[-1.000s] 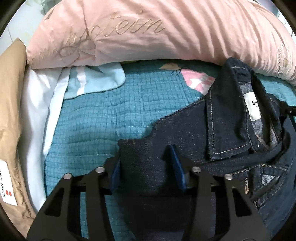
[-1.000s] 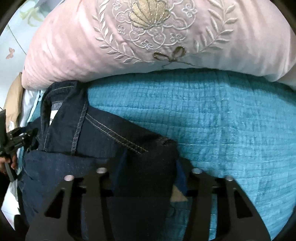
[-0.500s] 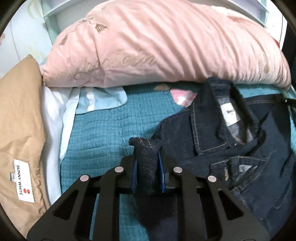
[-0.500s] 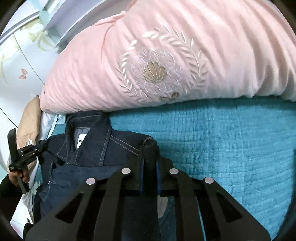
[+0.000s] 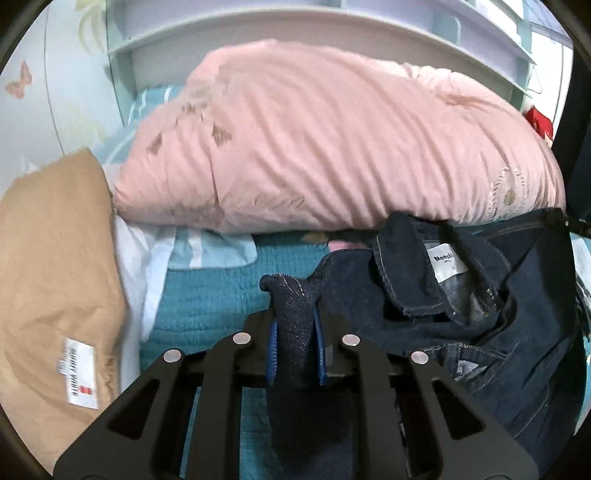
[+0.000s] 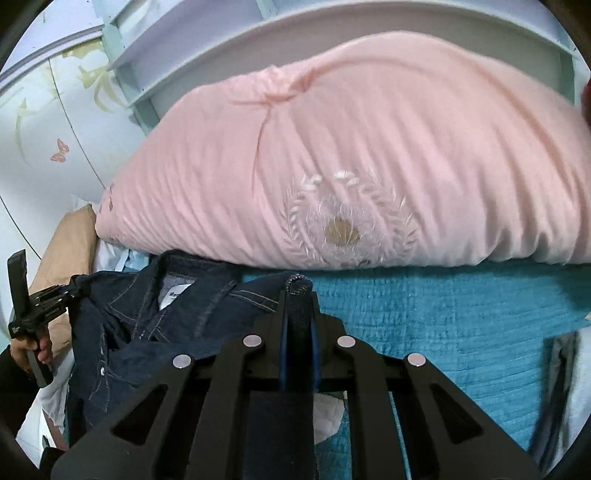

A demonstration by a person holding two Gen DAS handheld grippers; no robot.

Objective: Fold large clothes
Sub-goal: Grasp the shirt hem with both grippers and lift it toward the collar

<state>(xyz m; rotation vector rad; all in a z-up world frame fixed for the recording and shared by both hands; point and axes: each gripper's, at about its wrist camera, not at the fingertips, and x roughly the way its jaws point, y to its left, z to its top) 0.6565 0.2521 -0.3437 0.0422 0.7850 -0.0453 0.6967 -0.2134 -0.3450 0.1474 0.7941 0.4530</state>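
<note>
A dark blue denim jacket (image 5: 498, 332) lies collar-up on the teal quilted bedspread (image 5: 207, 295), with a white label (image 5: 447, 264) inside the collar. My left gripper (image 5: 295, 325) is shut on a bunched fold of denim at the jacket's left shoulder, and the fold is raised off the bed. My right gripper (image 6: 298, 325) is shut on the other shoulder fold of the jacket (image 6: 147, 332). In the right wrist view the left gripper (image 6: 79, 290) shows at far left, held by a hand (image 6: 40, 350), with the jacket stretched between the two grippers.
A big pink embroidered pillow (image 5: 332, 147) lies across the back of the bed, right behind the collar. A tan cushion with a white tag (image 5: 55, 277) and white sheets (image 5: 140, 266) sit at left. White headboard shelves (image 6: 258, 33) rise beyond.
Both grippers went from open around flat denim to shut on it. Both then rose, lifting the jacket's shoulders off the bedspread; the pillow and headboard came into fuller view.
</note>
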